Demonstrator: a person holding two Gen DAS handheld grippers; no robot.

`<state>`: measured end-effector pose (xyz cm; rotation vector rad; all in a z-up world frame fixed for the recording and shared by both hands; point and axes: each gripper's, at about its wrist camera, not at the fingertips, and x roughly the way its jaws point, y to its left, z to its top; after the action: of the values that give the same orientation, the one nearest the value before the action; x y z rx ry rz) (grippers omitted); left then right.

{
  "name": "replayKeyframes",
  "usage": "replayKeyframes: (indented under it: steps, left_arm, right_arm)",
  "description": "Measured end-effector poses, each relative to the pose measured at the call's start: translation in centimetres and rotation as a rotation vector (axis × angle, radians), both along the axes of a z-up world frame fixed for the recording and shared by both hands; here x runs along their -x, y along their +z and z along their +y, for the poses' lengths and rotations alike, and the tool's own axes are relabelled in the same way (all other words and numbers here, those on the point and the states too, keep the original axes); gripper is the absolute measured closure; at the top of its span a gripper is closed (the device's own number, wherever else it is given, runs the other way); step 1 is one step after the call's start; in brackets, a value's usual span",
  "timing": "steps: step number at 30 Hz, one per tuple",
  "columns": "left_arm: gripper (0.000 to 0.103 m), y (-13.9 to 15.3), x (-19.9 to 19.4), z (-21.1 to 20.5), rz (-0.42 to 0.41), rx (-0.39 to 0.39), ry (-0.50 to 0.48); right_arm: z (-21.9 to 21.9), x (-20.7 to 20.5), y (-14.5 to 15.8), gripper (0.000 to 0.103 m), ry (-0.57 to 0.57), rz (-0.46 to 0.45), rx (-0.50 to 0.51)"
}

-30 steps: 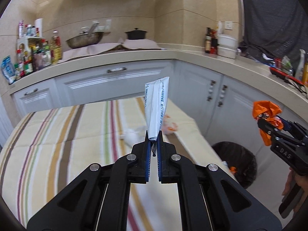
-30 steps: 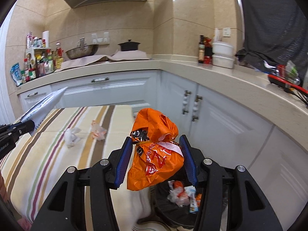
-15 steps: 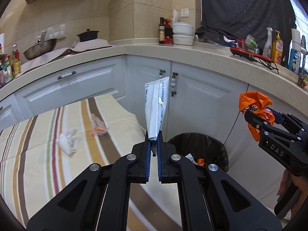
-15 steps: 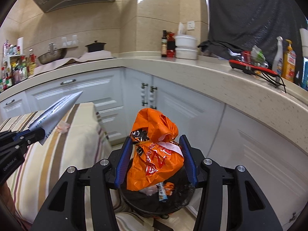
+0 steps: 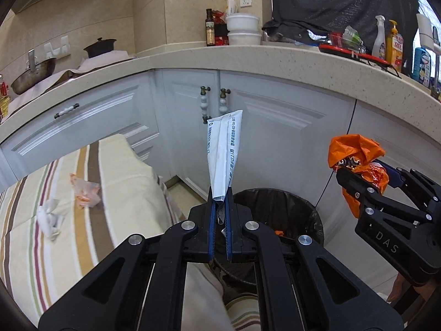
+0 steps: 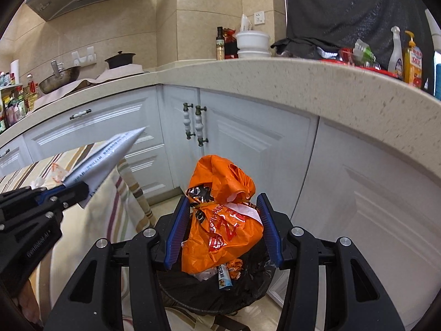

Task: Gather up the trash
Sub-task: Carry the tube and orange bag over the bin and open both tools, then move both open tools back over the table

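Two grips, both loaded, above the black-lined bin (image 6: 220, 289).
We see our left gripper (image 5: 220, 207) pinched nearly shut on a white printed wrapper (image 5: 224, 154) standing up from its jaws; our right gripper (image 6: 223, 229), jaws about half apart, clamps an orange plastic bag (image 6: 220, 220) directly over the bin.

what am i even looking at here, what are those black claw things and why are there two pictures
Those claws are hand-held grippers, one in each of a person's hands, each with a camera looking out along its fingers. So there are two pictures: one from each gripper.

The left gripper is shut on a flattened white packet. The right gripper is clamped on a crumpled orange plastic bag. Both are near a black-lined trash bin on the floor by the white cabinets, which already has some wrappers inside.

On the striped tablecloth lie two more scraps: a crumpled white tissue and a clear wrapper with orange print.
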<state>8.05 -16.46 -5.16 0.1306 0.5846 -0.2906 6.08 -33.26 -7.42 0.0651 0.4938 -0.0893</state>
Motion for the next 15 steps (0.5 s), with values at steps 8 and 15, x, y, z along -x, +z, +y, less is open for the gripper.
replayKeyframes:
  steps: [8, 15]
  left_arm:
    - [0.062, -1.7, -2.9, -2.2, 0.066, -0.011, 0.006]
    - [0.057, -1.7, -3.2, -2.1, 0.071, -0.009, 0.012]
  right_arm:
    - [-1.6, -2.6, -2.5, 0.038, -0.032, 0.036, -0.030]
    - [-2.2, -1.9, -2.5, 0.038, -0.049, 0.031, -0.040]
